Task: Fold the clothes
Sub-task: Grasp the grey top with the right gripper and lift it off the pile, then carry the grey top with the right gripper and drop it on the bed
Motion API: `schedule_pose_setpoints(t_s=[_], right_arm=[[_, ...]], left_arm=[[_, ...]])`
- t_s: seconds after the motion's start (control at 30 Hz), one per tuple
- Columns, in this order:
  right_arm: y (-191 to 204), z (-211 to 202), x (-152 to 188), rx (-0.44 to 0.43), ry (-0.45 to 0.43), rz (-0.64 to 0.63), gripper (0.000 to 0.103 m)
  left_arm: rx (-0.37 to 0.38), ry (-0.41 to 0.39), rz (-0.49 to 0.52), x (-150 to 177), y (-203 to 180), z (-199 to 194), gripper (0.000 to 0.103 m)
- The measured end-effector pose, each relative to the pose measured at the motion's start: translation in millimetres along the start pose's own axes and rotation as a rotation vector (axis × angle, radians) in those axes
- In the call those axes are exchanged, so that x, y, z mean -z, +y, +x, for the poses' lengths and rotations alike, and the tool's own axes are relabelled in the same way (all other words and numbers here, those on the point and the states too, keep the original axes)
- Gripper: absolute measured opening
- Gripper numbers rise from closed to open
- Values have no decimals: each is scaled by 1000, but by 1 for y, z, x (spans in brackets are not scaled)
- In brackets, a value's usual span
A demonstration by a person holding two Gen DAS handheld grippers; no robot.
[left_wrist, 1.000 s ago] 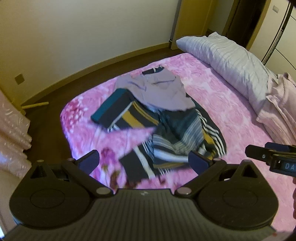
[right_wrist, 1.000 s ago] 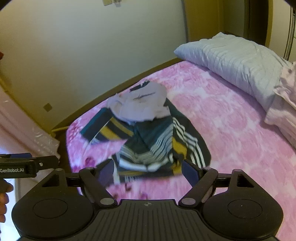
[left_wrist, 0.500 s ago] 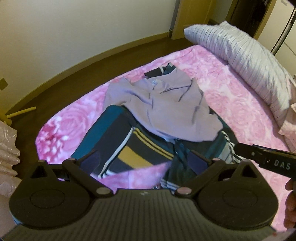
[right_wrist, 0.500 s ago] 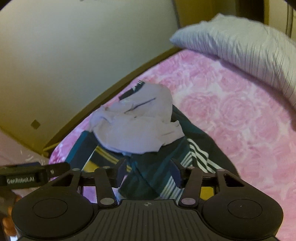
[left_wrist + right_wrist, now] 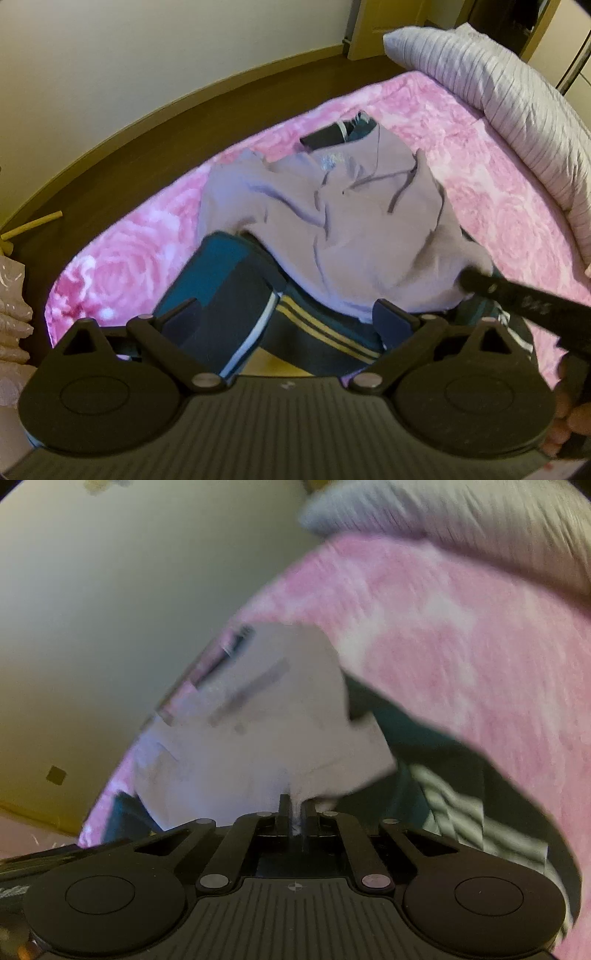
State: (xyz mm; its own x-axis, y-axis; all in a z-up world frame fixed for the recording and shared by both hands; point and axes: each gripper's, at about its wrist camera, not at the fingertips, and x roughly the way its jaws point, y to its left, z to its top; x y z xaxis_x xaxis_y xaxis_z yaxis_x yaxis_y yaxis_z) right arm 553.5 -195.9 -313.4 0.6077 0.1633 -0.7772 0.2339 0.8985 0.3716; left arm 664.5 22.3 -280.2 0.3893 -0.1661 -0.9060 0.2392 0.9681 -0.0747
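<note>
The lavender top (image 5: 332,221) is crumpled on a striped dark garment (image 5: 229,295) mid pink bedspread (image 5: 122,258), pillow (image 5: 498,92) at 2 o'clock. Right gripper (image 5: 295,812) is clenched on its near hem; left gripper (image 5: 288,321) hangs released above the stripes. Looks light and floppy, so I'd grab hem corners or shoulders.

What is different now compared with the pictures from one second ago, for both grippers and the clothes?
Both grippers came down closer to the clothes on the bed. The right gripper, wide open before, has shut on the near edge of the lilac garment. The left gripper stayed open, now over the striped garment. The clothes lie piled as before, and the pillow has not moved.
</note>
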Motion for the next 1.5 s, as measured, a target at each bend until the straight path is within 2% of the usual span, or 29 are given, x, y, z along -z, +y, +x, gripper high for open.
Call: schedule_pose_setpoints(t_s=[0.13,0.33,0.5,0.63,0.73,0.87,1.03,1.1,1.17,1.2,1.23,1.27,1.3,1.5], right_arm=[[17,-50,-19,-45,-152,-36,0],[38,-158,-37,-98,-397,-42,0],[38,-275,-34,-96,-634,-28,0],[26,-376,-10,-28,-800,-23,0],[12,-449,20,73,-884,-13,0],[-14,-535,72,270,-957,28,0],[-55,-605,138,469,-967,130,0],[-73,-622,165,542,-936,174,0],[-95,-635,194,606,-839,241,0],[-106,-636,205,626,-740,262,6],[-118,-634,216,658,-626,293,21],[-128,-633,233,689,-548,324,36],[-136,-632,258,710,-501,351,40],[-169,-666,390,699,-332,503,42]], left_arm=[[20,-40,1,-10,0,-26,95],[62,-154,68,-20,-21,-92,95],[152,-234,142,-11,-55,-156,95],[263,-268,255,15,-104,-208,95],[359,-277,357,45,-146,-244,95],[486,-263,486,98,-210,-281,95],[598,-231,638,177,-288,-316,95],[626,-216,690,210,-314,-327,95],[644,-192,732,240,-334,-337,95],[649,-179,754,257,-343,-342,95],[651,-168,772,272,-350,-346,95],[650,-156,789,288,-355,-350,95],[647,-144,804,304,-362,-351,95],[611,-63,850,382,-375,-355,95]])
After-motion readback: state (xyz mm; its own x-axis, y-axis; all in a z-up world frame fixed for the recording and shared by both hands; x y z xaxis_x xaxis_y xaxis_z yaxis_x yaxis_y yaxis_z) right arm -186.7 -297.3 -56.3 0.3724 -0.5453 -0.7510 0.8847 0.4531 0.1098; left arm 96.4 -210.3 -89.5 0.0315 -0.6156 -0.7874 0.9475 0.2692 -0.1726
